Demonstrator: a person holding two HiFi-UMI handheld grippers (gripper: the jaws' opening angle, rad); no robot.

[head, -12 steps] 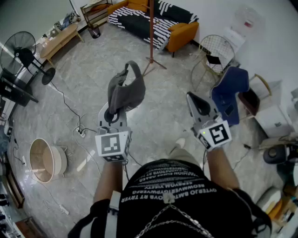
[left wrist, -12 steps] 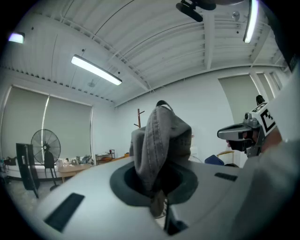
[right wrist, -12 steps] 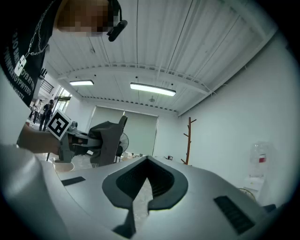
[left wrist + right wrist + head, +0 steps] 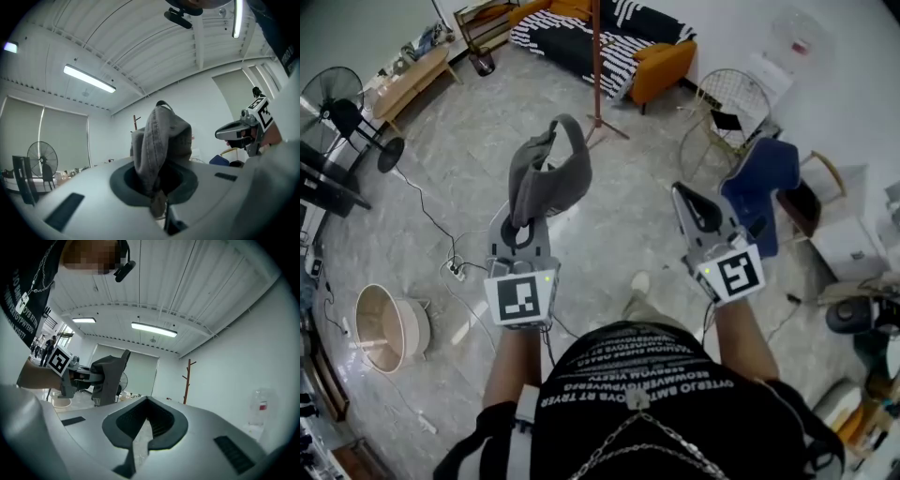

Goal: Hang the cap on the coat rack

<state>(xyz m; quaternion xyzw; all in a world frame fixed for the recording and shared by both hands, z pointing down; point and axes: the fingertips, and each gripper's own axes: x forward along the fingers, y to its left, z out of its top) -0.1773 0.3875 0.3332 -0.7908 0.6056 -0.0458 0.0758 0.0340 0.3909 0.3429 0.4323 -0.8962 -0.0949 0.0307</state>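
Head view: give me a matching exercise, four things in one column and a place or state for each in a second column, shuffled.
Things:
1. cap
2. right gripper
3. coat rack
4. fan

Place or state:
A. stands on the floor beside the sofa
B. clamped in the left gripper
C. at the far left of the room
D. jaws together, nothing between them

Pairs: 1-B, 2-D, 3-A, 4-C
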